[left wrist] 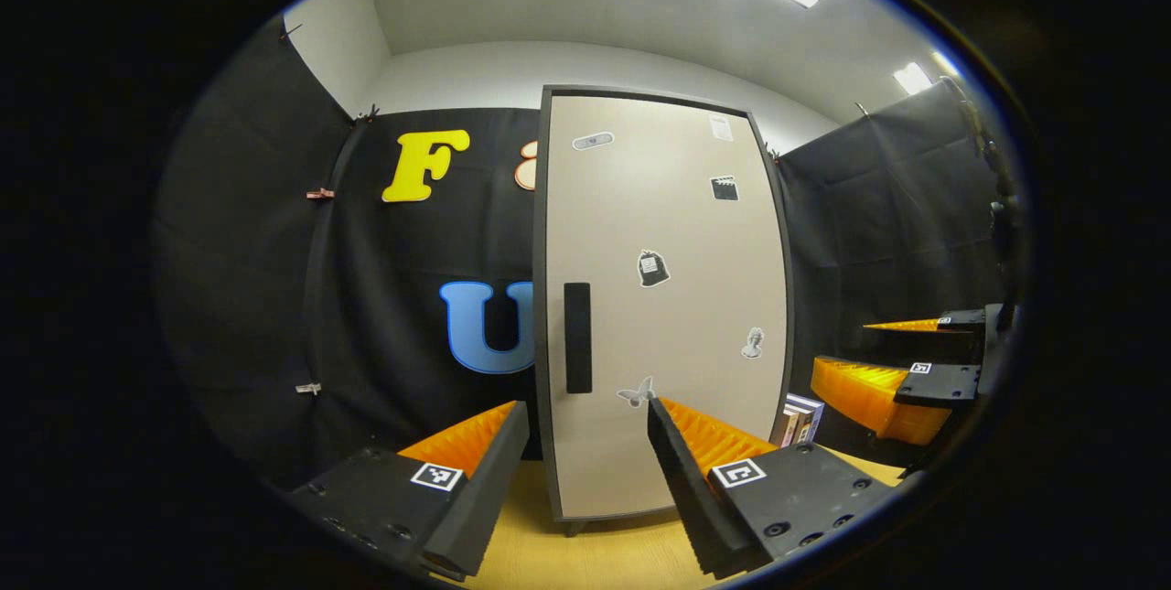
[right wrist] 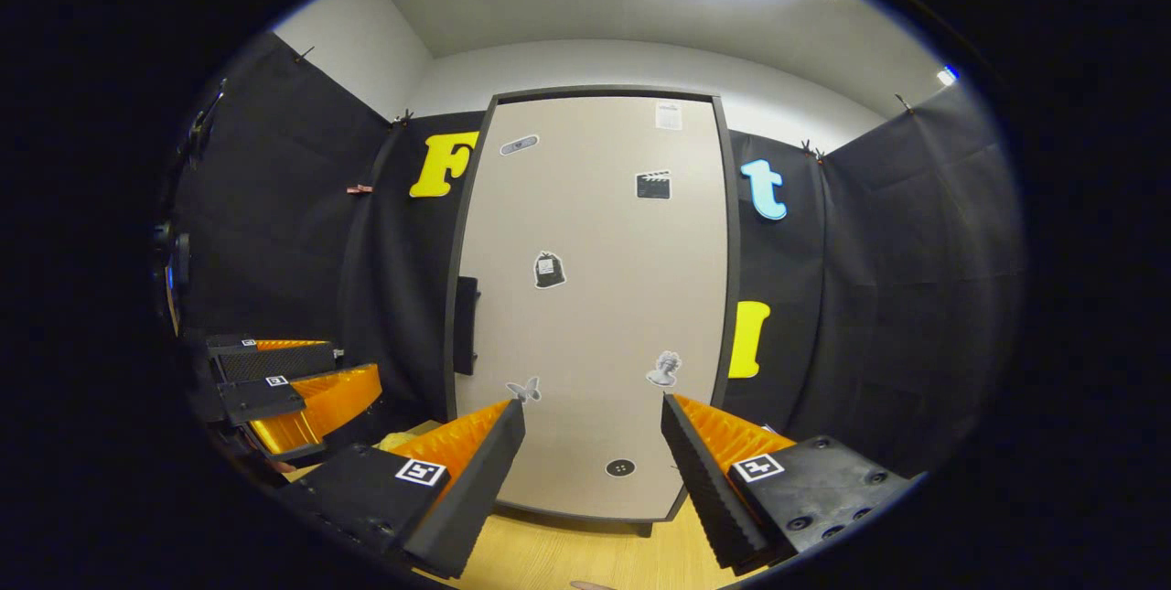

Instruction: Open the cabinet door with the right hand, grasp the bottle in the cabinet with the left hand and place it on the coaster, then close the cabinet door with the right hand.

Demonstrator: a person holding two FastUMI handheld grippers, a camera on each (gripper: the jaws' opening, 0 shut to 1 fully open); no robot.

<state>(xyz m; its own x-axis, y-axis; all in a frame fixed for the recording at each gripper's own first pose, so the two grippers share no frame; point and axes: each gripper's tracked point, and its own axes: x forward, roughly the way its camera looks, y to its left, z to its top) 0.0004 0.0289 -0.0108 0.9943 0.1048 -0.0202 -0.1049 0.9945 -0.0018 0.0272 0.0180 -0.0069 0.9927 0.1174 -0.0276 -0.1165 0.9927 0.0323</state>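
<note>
- Your left tool [left wrist: 585,444] has its fingers spread apart with nothing between them, and it points at the cabinet door [left wrist: 663,297], which stands shut ahead of it.
- The door's dark handle [left wrist: 577,337] sits near the door's left edge, just above the gap between your left tool's fingers and clear of both.
- Your right tool [right wrist: 590,448] is likewise spread wide and empty, facing the same door [right wrist: 595,297] from farther right; here the handle [right wrist: 467,325] lies up and left of its left finger, not touching.
- In the left gripper view your right tool [left wrist: 901,380] hovers at the far right, apart from the cabinet; in the right gripper view your left tool [right wrist: 293,380] shows at the far left.
- The cabinet stands on the wooden tabletop [left wrist: 595,553], with bare wood between its base and both tools.
- Some books [left wrist: 800,421] stand just beside the cabinet's lower right corner.
- With the door closed, the bottle is hidden.
</note>
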